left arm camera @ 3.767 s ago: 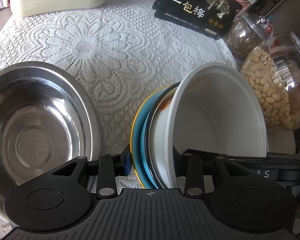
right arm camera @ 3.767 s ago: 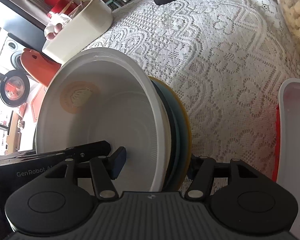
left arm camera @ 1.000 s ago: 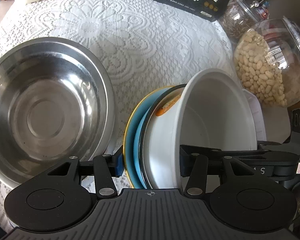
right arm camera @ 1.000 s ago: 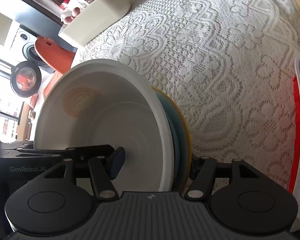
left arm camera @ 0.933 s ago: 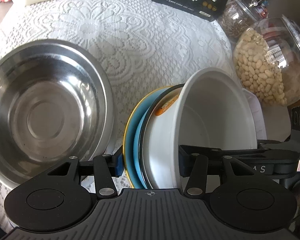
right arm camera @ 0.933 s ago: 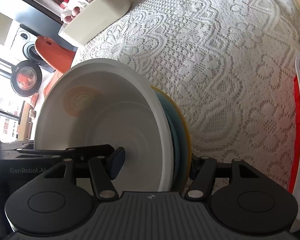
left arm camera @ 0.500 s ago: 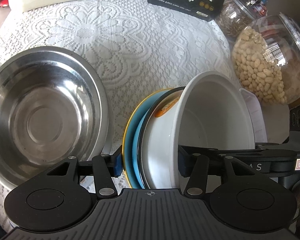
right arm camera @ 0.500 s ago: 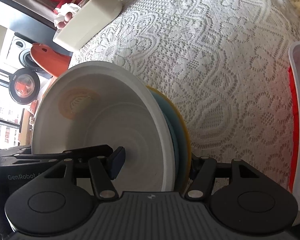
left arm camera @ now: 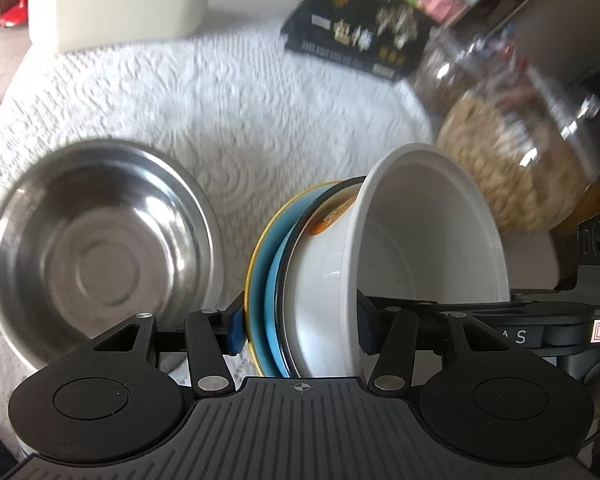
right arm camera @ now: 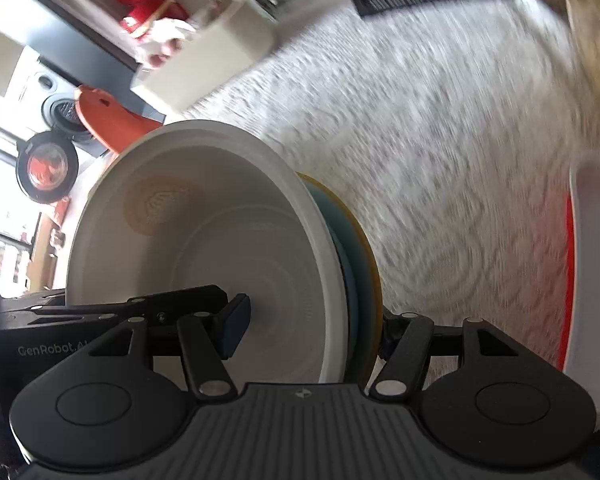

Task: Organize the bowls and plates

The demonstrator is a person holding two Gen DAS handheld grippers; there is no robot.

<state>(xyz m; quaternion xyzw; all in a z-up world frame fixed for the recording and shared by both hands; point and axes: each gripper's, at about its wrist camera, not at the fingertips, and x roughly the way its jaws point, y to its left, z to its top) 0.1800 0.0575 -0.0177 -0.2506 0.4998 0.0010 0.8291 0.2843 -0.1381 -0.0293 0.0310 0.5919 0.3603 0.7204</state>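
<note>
Stack of dishes (left arm camera: pixel 340 280) clamped on edge between both grippers, clear of the lace tablecloth (left arm camera: pixel 228 120). Stack order seen from left wrist view: yellow-rimmed blue plate (left arm camera: pixel 260 276) outermost, then a dark-rimmed plate, then white bowl (left arm camera: pixel 428 240) with an orange mark inside. Left gripper (left arm camera: pixel 300 326) closed on the stack: one blue pad against the yellow-rimmed plate's back, other pad inside the white bowl's wall. Right gripper (right arm camera: pixel 306 330) also closed on the stack (right arm camera: pixel 332 280): one blue pad pressed inside the white bowl (right arm camera: pixel 204 240), opposite finger behind the yellow-rimmed plate (right arm camera: pixel 370 264). Each gripper's body visible in the other's view, at the far side of the bowl. Stainless steel bowl (left arm camera: pixel 96 256) upright on the tablecloth, just left of the stack. Beyond: glass jar of peanuts (left arm camera: pixel 528 160), black printed box (left arm camera: pixel 360 40), cream container (left arm camera: pixel 120 4). White tray with red edge (right arm camera: pixel 592 272) at right border of right wrist view. Background blurred in both views.
</note>
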